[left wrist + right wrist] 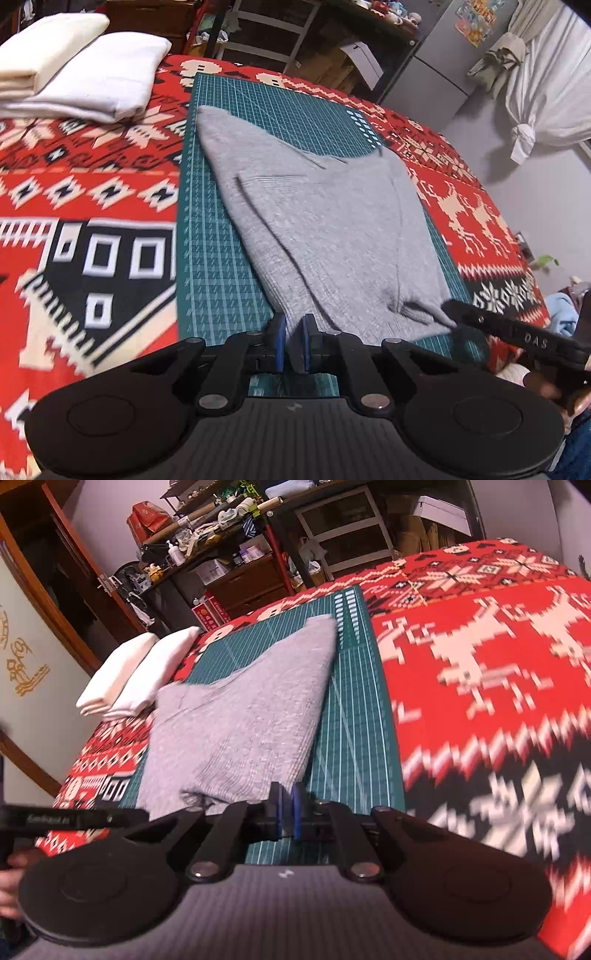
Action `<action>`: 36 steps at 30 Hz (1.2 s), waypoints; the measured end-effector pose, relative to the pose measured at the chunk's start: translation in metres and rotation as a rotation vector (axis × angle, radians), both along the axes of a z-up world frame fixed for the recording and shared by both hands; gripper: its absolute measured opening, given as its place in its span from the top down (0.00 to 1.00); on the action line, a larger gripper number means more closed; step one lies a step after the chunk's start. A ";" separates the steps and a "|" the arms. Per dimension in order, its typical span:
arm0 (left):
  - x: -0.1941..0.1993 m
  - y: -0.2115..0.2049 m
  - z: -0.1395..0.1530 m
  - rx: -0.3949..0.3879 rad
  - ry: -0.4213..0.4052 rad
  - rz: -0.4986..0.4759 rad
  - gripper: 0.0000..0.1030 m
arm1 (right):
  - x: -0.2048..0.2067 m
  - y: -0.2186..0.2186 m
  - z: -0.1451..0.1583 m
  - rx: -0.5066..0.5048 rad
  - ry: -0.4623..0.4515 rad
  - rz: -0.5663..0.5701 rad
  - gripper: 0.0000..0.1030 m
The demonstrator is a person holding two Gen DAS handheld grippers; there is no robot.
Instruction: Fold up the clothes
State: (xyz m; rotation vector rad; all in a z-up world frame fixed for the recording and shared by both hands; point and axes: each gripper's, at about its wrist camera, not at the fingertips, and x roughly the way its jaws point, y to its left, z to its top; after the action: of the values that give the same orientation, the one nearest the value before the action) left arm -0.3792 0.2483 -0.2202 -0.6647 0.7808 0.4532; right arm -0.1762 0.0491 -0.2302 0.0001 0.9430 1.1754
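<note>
A grey knit garment [332,221] [240,720] lies partly folded on a green cutting mat [221,266] [354,701], with one sleeve laid across its body. My left gripper [294,332] is shut on the garment's near left hem corner, and grey cloth shows between the blue pads. My right gripper [286,806] has its pads together at the near right hem corner. In the left wrist view its black tip [452,308] meets that corner. The left gripper [142,815] also shows as a black bar at the left of the right wrist view.
A red patterned blanket [92,184] [480,664] covers the bed under the mat. Two folded white stacks [103,81] [140,672] rest at the far left corner. Cluttered shelves [221,546] stand beyond the bed. A person's hand [543,387] holds the right gripper.
</note>
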 end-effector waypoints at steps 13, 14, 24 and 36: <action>0.006 -0.037 0.039 0.304 -0.084 -0.024 0.35 | -0.048 -0.039 0.040 0.064 -0.273 0.023 0.58; 0.013 -0.039 0.040 0.337 -0.089 -0.034 0.33 | -0.049 -0.034 0.043 0.068 -0.295 0.036 0.48; 0.062 -0.019 -0.001 0.396 0.039 -0.092 0.22 | -0.032 0.029 0.030 -0.003 -0.412 0.126 0.09; 0.056 -0.022 -0.019 0.440 0.029 0.001 0.00 | -0.029 0.039 -0.008 -0.058 -0.447 0.113 0.00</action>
State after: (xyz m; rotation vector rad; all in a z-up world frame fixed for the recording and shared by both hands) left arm -0.3234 0.2265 -0.2388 -0.2495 0.6776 0.6136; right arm -0.2055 0.0884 -0.2381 -0.3535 0.5857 1.1860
